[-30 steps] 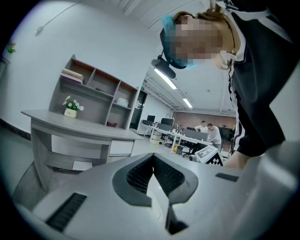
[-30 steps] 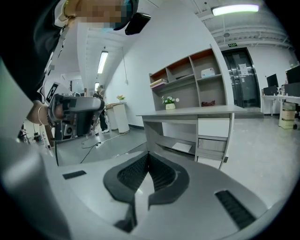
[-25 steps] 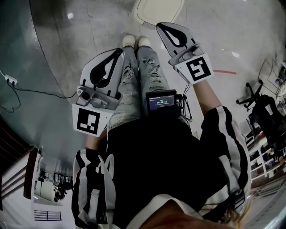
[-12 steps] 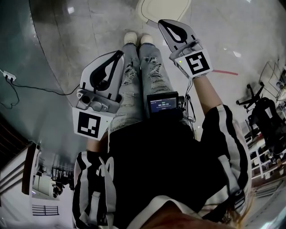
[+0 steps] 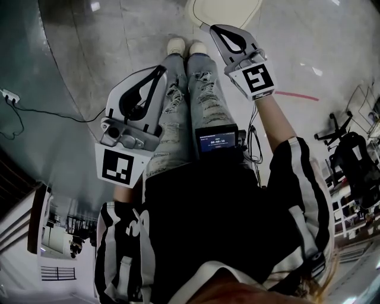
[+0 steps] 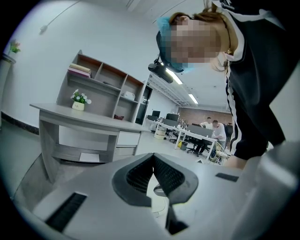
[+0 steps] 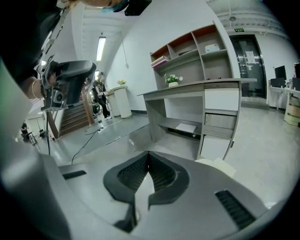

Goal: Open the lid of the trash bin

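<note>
Bin lid [image 5: 228, 10]: cream, rounded, down flat. The unit stands on the floor [image 5: 119, 35] just beyond the shoes [image 5: 176, 46], cut off by the frame edge.

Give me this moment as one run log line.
left hand-held gripper: shut, empty, by left leg | right hand-held gripper: shut, empty, tip near trash bin lid | lid: looks closed

Glossy polished floor [image 5: 130, 41], ripped denim jeans [image 5: 205, 95], smooth plastic bin lid [image 5: 228, 9].
</note>
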Tool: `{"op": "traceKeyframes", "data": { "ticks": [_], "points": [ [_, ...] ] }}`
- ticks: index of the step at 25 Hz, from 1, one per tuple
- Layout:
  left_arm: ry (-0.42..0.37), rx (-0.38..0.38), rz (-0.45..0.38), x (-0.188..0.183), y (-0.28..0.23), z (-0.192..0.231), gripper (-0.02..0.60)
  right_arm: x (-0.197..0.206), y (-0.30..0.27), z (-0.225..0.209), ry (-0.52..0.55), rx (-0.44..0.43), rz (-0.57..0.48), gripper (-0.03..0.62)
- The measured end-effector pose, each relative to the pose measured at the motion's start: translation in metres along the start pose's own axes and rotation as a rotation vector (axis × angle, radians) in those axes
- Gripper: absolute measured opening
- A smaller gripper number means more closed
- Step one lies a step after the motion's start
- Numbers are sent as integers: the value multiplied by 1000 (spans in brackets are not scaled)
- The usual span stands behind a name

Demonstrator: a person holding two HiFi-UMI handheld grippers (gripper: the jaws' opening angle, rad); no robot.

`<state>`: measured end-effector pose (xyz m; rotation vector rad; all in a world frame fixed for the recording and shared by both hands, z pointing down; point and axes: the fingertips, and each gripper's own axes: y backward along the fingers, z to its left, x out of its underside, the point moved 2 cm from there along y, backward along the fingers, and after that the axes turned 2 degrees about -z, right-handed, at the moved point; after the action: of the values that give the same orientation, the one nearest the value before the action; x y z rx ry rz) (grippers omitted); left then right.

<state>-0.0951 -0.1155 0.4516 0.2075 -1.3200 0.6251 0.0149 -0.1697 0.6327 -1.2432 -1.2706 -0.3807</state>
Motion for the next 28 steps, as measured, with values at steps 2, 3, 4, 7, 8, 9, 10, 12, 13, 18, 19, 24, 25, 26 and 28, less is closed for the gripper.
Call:
{"op": "traceKeyframes", "data": {
  "ticks": [2,3,4,7,8,9,10,12,13,18,19,24,25,26,28],
  "points": [
    [-1,1,3,2,-1,-1,8,5,-3,-1,5,-4,7,8],
    [-1,1,4,3,-1,-1,8,7,-4,-2,8,-5,12,8],
    [1,0,5,3,-1,-1,8,10,-6,-2,11,-5,19,8],
    [5,-3,10,7,1,0,8,22,-13,-3,17,-3,47,8],
    [6,-5,13,9,1,0,8,27,-14,-4,17,-3,56,8],
    [7,-6,15,10,2,0,8,30,-16,-4,16,-3,63,8],
    [9,-6,16,12,2,0,8,33,-17,-4,17,-4,68,8],
    [9,-2,20,15,1,-2,8,39,-19,-4,18,-5,77,8],
    [4,1,23,17,1,-4,8,43,-20,-4,19,-5,82,8],
    [-5,13,30,25,1,-9,8,59,-24,-10,14,6,108,8],
    [-5,13,31,27,0,-11,8,63,-24,-11,11,8,112,8],
    [3,2,32,34,-2,-17,8,86,-26,-16,6,13,146,8],
    [3,2,31,34,-1,-17,8,90,-27,-17,7,14,155,8],
    [4,1,31,35,-1,-17,8,93,-29,-18,9,15,163,8],
    [6,-1,31,36,0,-17,8,99,-32,-19,15,19,182,8]
  ]
}}
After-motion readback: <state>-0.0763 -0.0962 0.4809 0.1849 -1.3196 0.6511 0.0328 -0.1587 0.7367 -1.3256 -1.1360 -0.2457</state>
